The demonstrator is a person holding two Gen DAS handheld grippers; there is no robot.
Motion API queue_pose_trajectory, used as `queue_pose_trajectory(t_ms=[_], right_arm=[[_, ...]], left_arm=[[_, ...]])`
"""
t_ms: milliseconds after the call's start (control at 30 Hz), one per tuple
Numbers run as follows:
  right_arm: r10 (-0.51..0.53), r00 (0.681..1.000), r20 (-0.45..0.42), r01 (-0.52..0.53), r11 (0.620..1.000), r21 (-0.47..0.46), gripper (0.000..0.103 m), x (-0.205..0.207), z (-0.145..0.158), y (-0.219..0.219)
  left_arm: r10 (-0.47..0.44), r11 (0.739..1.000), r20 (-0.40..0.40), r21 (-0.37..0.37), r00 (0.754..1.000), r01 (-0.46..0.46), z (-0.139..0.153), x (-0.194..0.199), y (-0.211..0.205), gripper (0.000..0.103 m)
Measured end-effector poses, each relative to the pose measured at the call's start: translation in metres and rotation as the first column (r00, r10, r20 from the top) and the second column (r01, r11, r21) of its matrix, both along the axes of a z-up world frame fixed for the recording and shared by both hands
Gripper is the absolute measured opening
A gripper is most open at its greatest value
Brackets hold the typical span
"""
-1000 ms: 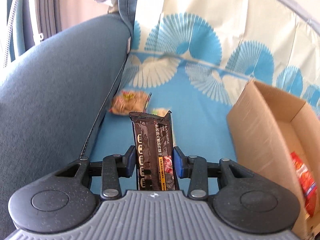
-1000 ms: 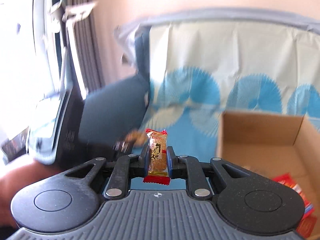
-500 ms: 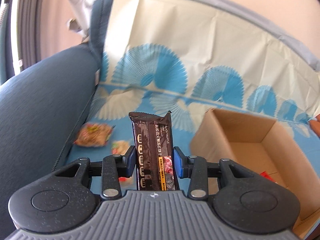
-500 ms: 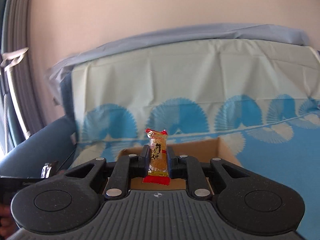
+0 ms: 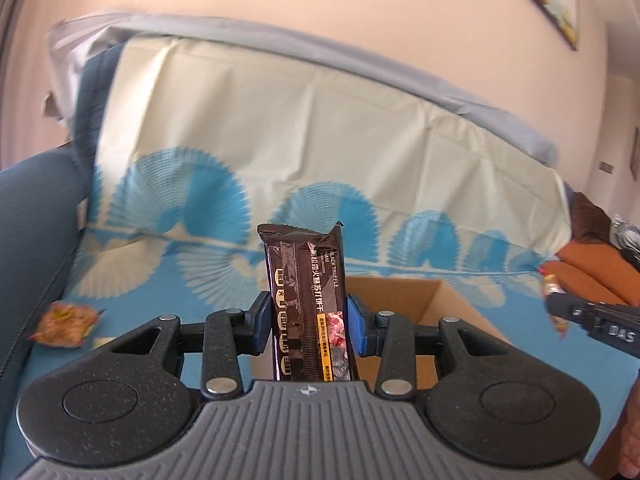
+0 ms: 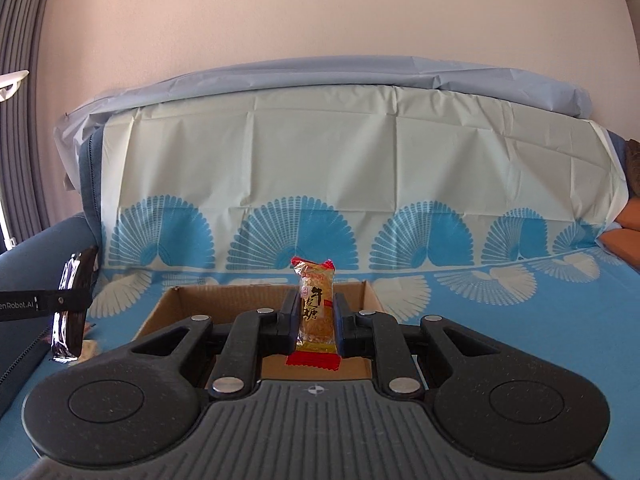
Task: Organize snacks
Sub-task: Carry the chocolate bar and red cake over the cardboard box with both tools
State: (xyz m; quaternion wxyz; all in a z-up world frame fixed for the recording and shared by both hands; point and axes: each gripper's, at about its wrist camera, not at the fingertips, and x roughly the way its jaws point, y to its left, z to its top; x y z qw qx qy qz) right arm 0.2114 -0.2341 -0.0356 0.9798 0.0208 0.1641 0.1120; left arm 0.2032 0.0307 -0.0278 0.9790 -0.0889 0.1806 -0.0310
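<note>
My left gripper (image 5: 307, 322) is shut on a dark brown cracker packet (image 5: 306, 284), held upright in front of the open cardboard box (image 5: 424, 300). My right gripper (image 6: 317, 318) is shut on a small orange candy packet with red ends (image 6: 316, 312), held upright just over the near edge of the same box (image 6: 224, 298). The left gripper and its brown packet (image 6: 72, 304) show at the left of the right wrist view. The right gripper (image 5: 592, 318) shows at the right edge of the left wrist view.
The box stands on a sofa seat covered by a blue and cream fan-pattern sheet (image 6: 480, 280). An orange snack bag (image 5: 64, 322) lies on the seat at the left by the dark blue armrest (image 5: 32, 220). An orange cushion (image 5: 588, 276) lies at the right.
Both grippers have swung right and tilted up, from the armrest side toward the box. The box now sits behind both held packets. Both grips are unchanged.
</note>
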Motion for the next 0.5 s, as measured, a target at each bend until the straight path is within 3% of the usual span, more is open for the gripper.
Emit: queue_pose_trajectory(t_ms=[267,500], right_arm=[[-0.014,1.000,0.002,0.014,0.999,-0.030,0.017,0.002,-0.003,-0.001],[-0.021,1.000,0.007,0.022,0.999,-0.046,0.017,0.004,-0.004,0.002]], left_arm=[[-0.164,0.985,0.066,0.059,0.984,0.161,0.002,-0.005,-0.061,0.043],[-0.252,0.966,0.059,0.083,0.966,0.246,-0.006,-0.006,-0.090,0.043]])
